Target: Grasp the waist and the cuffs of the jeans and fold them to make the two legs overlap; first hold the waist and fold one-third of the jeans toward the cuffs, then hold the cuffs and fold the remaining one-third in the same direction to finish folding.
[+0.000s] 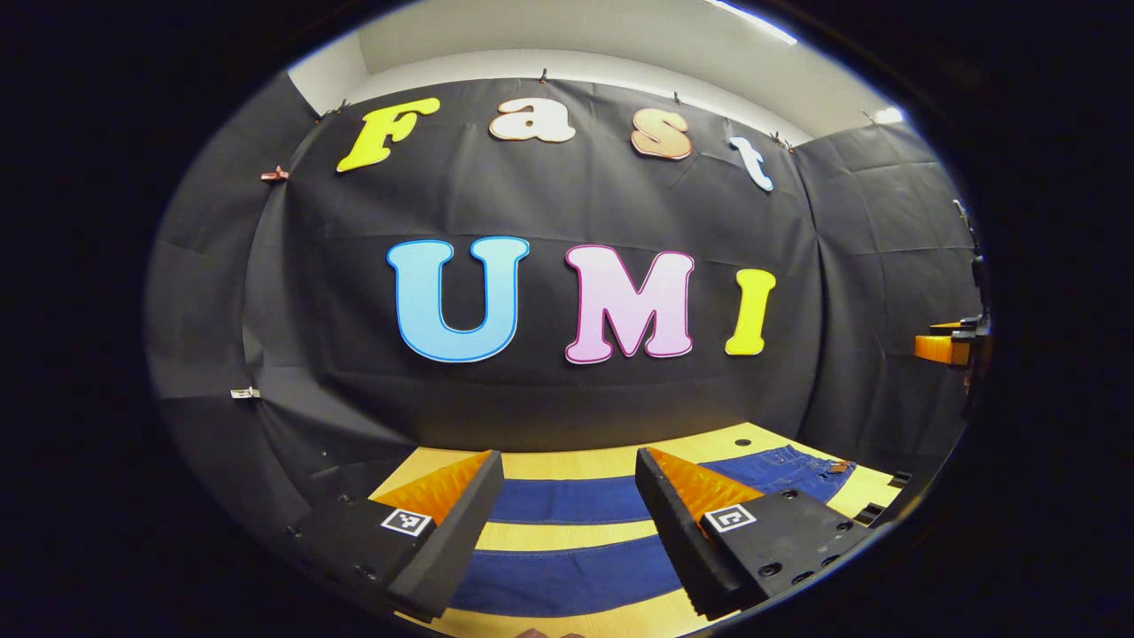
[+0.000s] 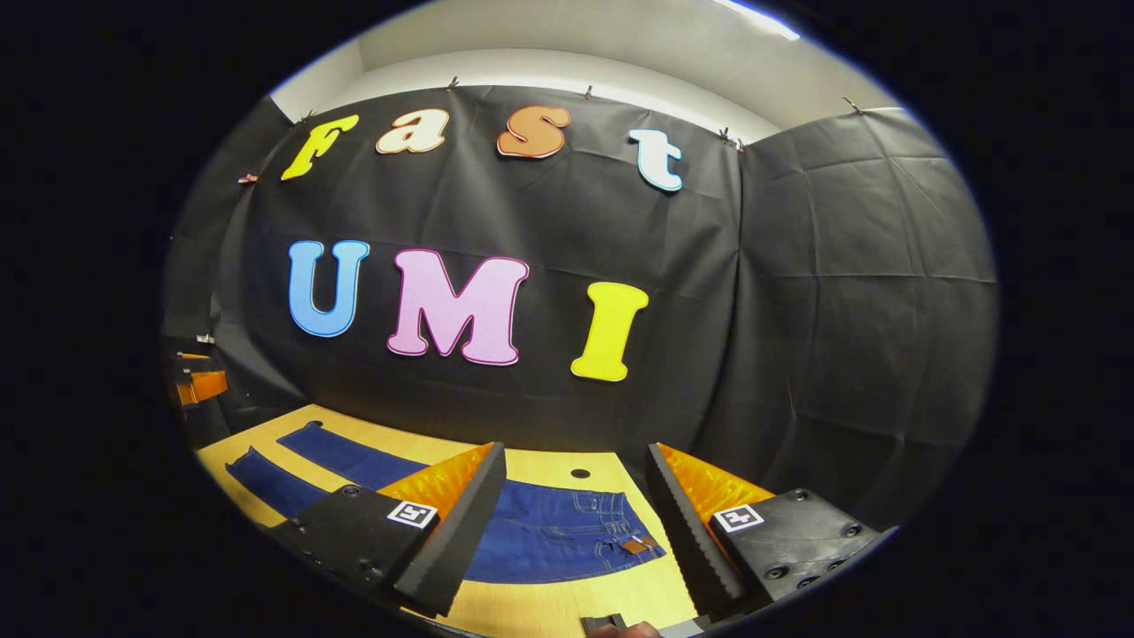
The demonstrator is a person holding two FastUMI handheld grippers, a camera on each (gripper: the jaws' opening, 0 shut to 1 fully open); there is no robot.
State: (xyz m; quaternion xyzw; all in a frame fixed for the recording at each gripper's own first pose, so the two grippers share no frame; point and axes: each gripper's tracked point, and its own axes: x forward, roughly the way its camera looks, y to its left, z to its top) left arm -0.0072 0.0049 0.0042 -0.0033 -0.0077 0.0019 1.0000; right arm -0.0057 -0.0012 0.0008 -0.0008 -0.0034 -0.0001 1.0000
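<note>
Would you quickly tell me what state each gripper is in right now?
Left gripper: open, holding nothing, above the jeans legs.
Right gripper: open, holding nothing, above the jeans' waist.

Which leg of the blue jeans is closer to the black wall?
The far leg of the blue denim jeans; the near leg lies closer to the camera, with yellow wooden table showing between them.

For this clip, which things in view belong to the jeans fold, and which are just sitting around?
Belongs to the job:
- jeans, flat, legs apart
- waist
- left hand-held gripper, open above the legs
- right hand-held gripper, open above the waist

Just there:
- wooden table
- hole in the tabletop
</note>
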